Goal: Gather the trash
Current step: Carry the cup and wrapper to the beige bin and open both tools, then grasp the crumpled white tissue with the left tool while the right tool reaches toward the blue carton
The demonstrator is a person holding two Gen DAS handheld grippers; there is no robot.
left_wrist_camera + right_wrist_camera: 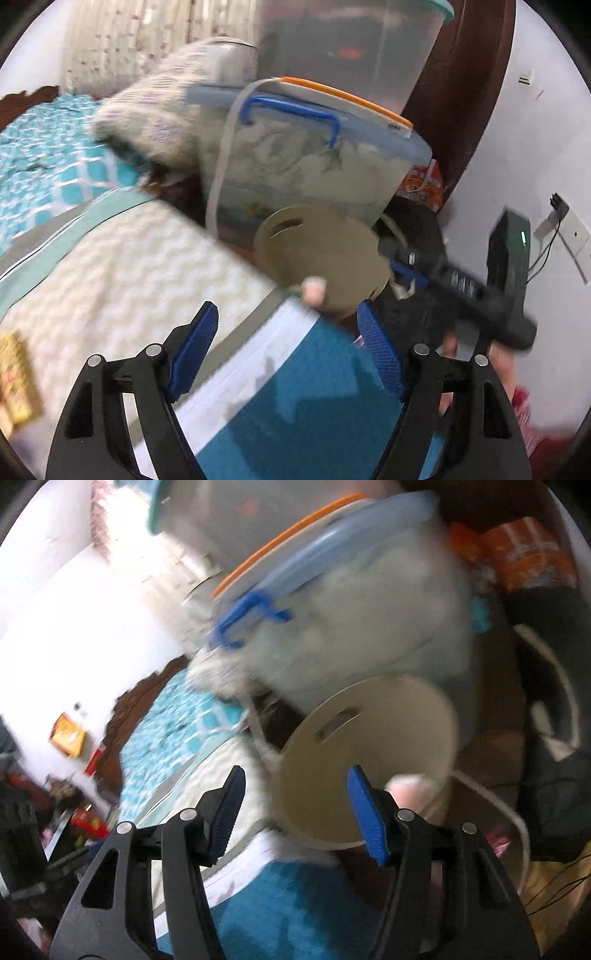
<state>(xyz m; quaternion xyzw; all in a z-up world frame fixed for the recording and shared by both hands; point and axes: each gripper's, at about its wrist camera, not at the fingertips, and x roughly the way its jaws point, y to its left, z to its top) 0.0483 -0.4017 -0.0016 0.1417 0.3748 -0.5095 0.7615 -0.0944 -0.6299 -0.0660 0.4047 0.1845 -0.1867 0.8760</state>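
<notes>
Disc (325, 254), tan and slotted, sits ahead of my left claw (288, 347), beside the lidded tub (314, 162). Both claws gape, nothing between the pads; right claw (295, 812) likewise. A fingertip (314, 290) overlaps the disc's rim. Blur hides detail. Bed (110, 266) with quilt below.

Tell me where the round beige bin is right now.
In both wrist views the beige bin sits just beyond the bed's edge, below the blue-handled storage box.
</notes>
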